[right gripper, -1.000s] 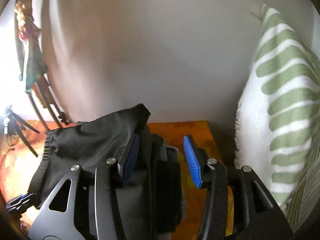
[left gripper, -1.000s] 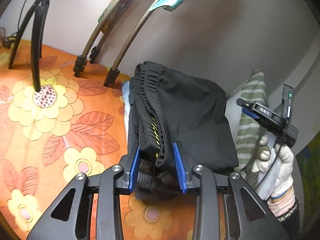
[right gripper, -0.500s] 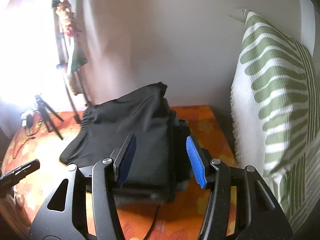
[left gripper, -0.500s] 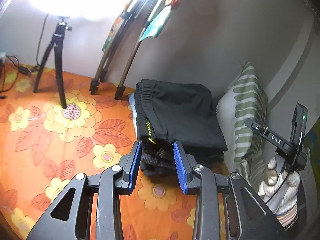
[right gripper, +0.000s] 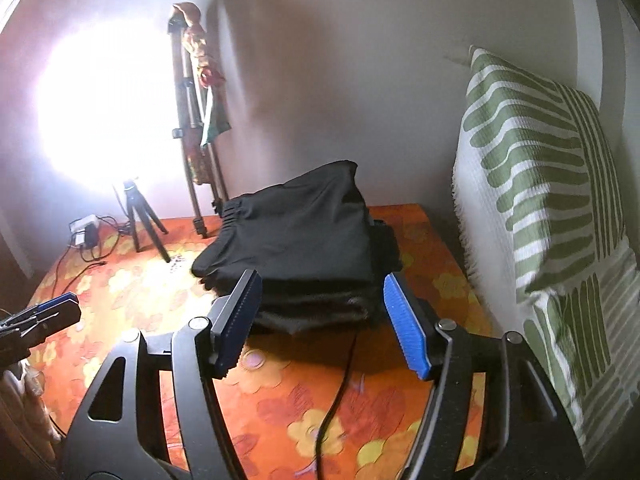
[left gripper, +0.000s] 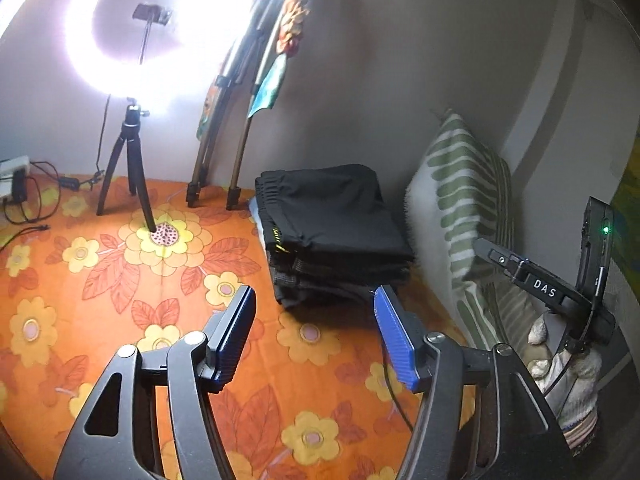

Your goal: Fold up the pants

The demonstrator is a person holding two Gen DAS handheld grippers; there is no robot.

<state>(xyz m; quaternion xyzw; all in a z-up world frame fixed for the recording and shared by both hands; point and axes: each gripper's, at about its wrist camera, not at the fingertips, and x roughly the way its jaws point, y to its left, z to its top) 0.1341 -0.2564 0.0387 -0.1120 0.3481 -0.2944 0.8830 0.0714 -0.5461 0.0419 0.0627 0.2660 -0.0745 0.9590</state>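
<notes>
Folded black pants [left gripper: 336, 216] lie on top of a stack of dark folded clothes on the orange flowered sheet [left gripper: 120, 288], near the wall. In the right wrist view the same pants [right gripper: 304, 236] sit just beyond the fingers. My left gripper [left gripper: 314, 338] is pulled back from the stack, its jaws opening with nothing between them. My right gripper [right gripper: 322, 322] is also drawn back, jaws opening and empty. The right gripper's body and a gloved hand [left gripper: 568, 376] show at the right of the left wrist view.
A green-striped pillow [left gripper: 464, 200] leans on the wall right of the stack. A ring light on a small tripod [left gripper: 128, 168] glares at the back left, with cables and a power strip [left gripper: 16, 188] beside it. Folded stands [left gripper: 224, 140] lean against the wall. A black cable [right gripper: 340, 392] runs over the sheet.
Both grippers let go of the stack, opened wider and drew back from it. The left one also rose. The pants stay folded on the pile.
</notes>
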